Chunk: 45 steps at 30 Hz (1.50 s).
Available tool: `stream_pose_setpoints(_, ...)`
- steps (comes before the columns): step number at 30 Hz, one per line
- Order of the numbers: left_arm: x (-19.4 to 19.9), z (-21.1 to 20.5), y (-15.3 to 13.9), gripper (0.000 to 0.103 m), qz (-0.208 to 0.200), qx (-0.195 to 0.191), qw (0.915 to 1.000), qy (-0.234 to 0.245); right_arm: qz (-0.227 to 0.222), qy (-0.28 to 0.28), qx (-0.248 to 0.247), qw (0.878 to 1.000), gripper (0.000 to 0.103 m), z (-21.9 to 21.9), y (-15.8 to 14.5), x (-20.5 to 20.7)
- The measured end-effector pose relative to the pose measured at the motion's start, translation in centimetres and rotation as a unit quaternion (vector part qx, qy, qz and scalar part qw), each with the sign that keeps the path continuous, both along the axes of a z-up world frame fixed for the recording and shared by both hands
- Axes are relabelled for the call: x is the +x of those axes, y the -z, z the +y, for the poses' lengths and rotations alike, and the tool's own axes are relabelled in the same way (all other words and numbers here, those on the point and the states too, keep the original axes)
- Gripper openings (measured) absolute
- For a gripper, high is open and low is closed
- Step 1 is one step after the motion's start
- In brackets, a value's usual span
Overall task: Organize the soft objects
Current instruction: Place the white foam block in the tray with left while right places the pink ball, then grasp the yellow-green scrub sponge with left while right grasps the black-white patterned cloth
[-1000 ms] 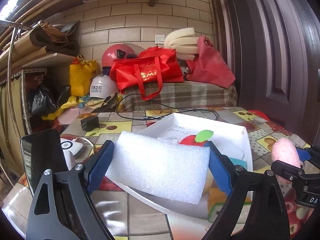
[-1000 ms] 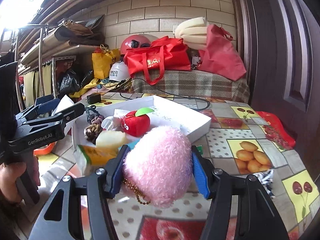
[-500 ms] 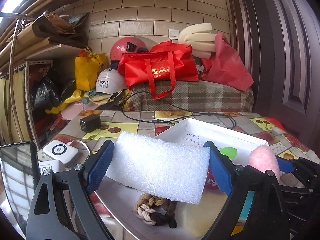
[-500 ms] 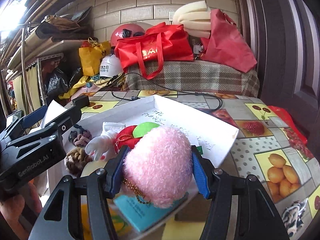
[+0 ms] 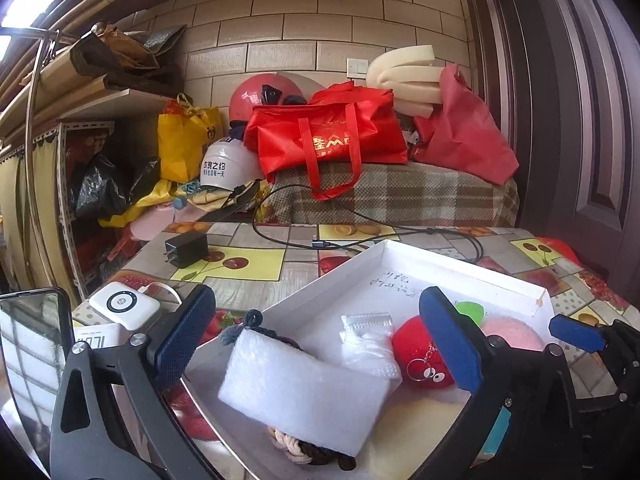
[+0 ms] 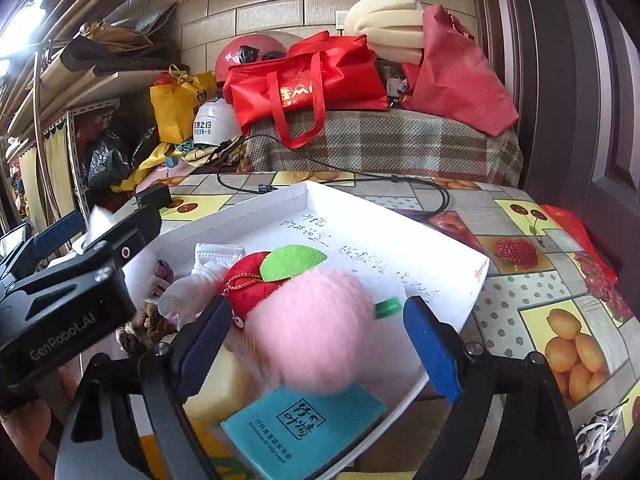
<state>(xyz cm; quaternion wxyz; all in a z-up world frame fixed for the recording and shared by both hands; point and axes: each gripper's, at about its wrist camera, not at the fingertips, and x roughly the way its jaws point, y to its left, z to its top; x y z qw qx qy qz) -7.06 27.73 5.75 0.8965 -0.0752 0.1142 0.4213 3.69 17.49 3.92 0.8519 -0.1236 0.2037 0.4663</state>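
Desk [image 5: 248, 260] carries white tray [image 5: 460, 264] as collecting spot for soft things. Left tool [image 5: 316, 334] jaws opening, white foam block [image 5: 304, 388] freed, landing in tray. Right tool [image 6: 316, 338] jaws opening, pink pompom [image 6: 316, 328] dropping beside red plush apple [image 6: 256, 280].

My left gripper [image 5: 316, 344] and right gripper [image 6: 316, 344] sit side by side, both tilted slightly downward, jaws opening wide, gripping nothing.

A cluttered home storage corner is showing here; helmets [image 5: 264, 100], a red bag [image 5: 328, 136] and foam [image 5: 404, 76] are piling up against the far brick wall [image 5: 280, 40]; shelves [image 5: 80, 104] are sagging at left; a fruit-print tablecloth [image 5: 240, 264] is covering the near table.
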Motion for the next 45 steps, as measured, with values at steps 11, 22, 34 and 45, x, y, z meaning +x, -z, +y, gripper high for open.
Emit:
stream_pose_setpoints(11, -0.7, -0.6, -0.3, 0.103, -0.013, 0.003, 0.9999, -0.002, -0.018, 0.001, 0.033, 0.999, 0.090, -0.9, -0.5, -0.3)
stream_pose_setpoints(22, -2.2, -2.7, -0.4, 0.103, -0.025, -0.007, 0.9995, 0.018, -0.051, 0.005, 0.058, 0.997, 0.090, -3.5, -0.8, -1.8)
stream_pose_setpoints(34, -2.0, -9.3, -0.3, 0.103, -0.010, 0.007, 0.9922, 0.124, 0.083, 0.069, 0.123, 0.987, 0.090, -16.0, -0.1, 4.0)
stream_pose_setpoints(45, 6.1, -16.9, 0.7, 0.103, 0.133, 0.025, 0.9335, 0.332, 0.078, 0.175, 0.152, 0.970, 0.090, -24.1, -0.1, 11.2)
